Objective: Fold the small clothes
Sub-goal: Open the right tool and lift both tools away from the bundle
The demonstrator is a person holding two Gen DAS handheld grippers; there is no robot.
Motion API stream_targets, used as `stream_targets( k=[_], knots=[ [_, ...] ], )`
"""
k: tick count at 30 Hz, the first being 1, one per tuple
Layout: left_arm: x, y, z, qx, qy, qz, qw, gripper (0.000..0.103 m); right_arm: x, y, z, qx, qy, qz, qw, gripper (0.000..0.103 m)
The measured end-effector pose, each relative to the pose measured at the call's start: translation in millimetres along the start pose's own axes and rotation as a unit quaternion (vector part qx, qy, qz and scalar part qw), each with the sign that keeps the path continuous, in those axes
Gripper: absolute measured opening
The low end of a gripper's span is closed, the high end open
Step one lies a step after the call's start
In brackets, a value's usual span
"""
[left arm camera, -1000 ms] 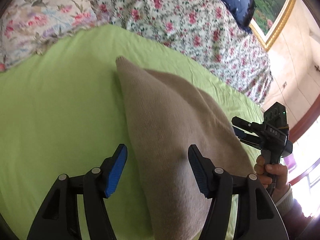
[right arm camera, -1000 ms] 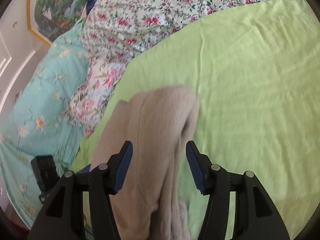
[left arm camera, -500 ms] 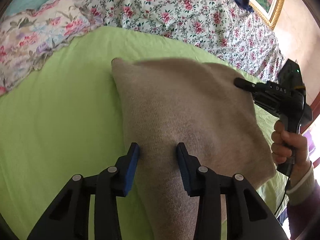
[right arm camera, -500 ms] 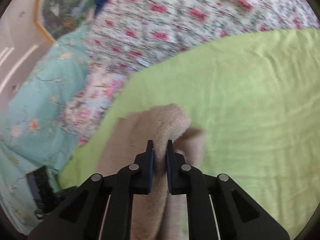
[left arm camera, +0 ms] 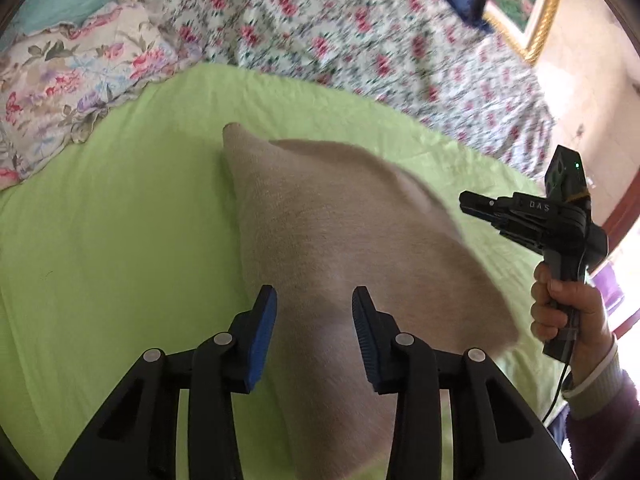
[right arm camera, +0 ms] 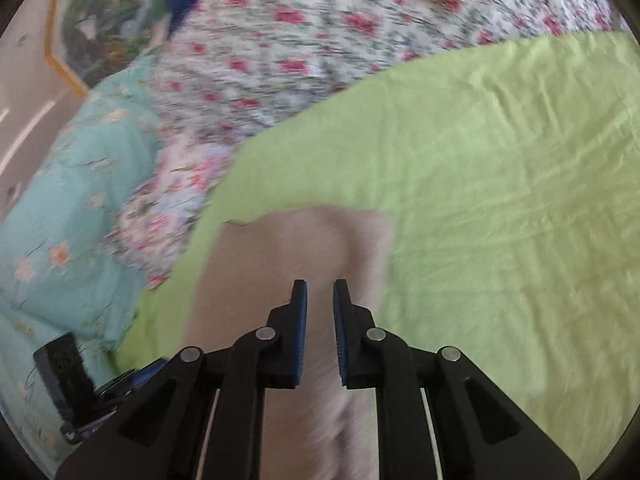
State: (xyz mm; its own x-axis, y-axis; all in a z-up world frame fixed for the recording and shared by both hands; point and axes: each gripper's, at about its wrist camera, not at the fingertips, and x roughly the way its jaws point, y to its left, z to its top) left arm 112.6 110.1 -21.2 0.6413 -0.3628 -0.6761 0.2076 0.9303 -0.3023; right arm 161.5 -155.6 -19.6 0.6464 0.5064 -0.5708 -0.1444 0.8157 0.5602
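Note:
A beige knitted garment (left arm camera: 340,232) lies partly raised on the green sheet (left arm camera: 120,240). My left gripper (left arm camera: 314,316) is shut on a thick fold at its near end, the blue pads pressing the cloth from both sides. The right gripper (left arm camera: 466,202), held by a hand (left arm camera: 560,304), hovers to the right of the garment's loose, blurred corner and touches no cloth. In the right wrist view that gripper (right arm camera: 320,300) has its jaws opening by a narrow gap, with the garment (right arm camera: 280,256) lying below them, not pinched.
A floral quilt (left arm camera: 320,32) and a flowered pillow (left arm camera: 60,88) border the sheet at the back. A teal cover (right arm camera: 80,200) lies on the left side in the right wrist view. A gold-framed picture (left arm camera: 532,8) hangs on the wall. Bare green sheet (right arm camera: 500,200) spreads to the right.
Both grippers closed on the garment from wide open. The right one pinched and lifted an edge, then let it go; the cloth's right corner is dropping. The left keeps its hold.

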Motion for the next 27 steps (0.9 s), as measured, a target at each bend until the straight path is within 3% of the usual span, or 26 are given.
stream_targets(
  k=[4, 6, 9, 10, 12, 15, 19, 23, 27],
  knots=[
    [-20.5, -19.9, -11.9, 0.014, -0.02, -0.079, 0.9966, 0.039, 2.1, 27.9, -31.9, -0.023, 0.03, 0.044, 0.998, 0.015],
    [-16.9, -23.3, -18.9, 0.016, -0.008, -0.096, 0.9952, 0.039, 9.5, 31.1, -49.6, -0.03, 0.053, 0.043, 0.997, 0.015],
    [0.1, -18.3, -32.5, 0.015, 0.029, -0.072, 0.9969, 0.038, 16.7, 13.8, -71.3, -0.032, 0.065, -0.021, 0.997, 0.015],
    [3.5, -14.4, -37.8, 0.009, 0.036, -0.073, 0.9966, 0.038, 18.0, 2.6, -76.1, -0.024, 0.065, -0.034, 0.997, 0.011],
    [7.6, -8.9, -48.3, 0.001, 0.046, -0.076, 0.9961, 0.035, 17.3, -19.9, -83.4, -0.004, 0.054, -0.033, 0.998, 0.0],
    [10.4, -9.5, -61.8, 0.004, 0.047, -0.071, 0.9963, 0.033, 16.7, -28.2, -84.9, 0.011, 0.049, -0.024, 0.998, 0.0],
    [9.1, -10.2, -63.4, 0.002, 0.042, -0.068, 0.9968, 0.033, 10.5, -13.2, -83.7, -0.016, 0.044, -0.044, 0.998, 0.002],
    [2.8, -10.9, -62.4, 0.007, 0.043, -0.065, 0.9969, 0.033, -10.7, 5.7, -85.4, -0.046, 0.033, -0.026, 0.998, 0.003],
    [-5.5, -17.8, -66.8, 0.017, 0.045, -0.068, 0.9965, 0.034, -19.0, 17.6, -102.9, -0.082, 0.054, -0.034, 0.995, 0.003]
  ],
)
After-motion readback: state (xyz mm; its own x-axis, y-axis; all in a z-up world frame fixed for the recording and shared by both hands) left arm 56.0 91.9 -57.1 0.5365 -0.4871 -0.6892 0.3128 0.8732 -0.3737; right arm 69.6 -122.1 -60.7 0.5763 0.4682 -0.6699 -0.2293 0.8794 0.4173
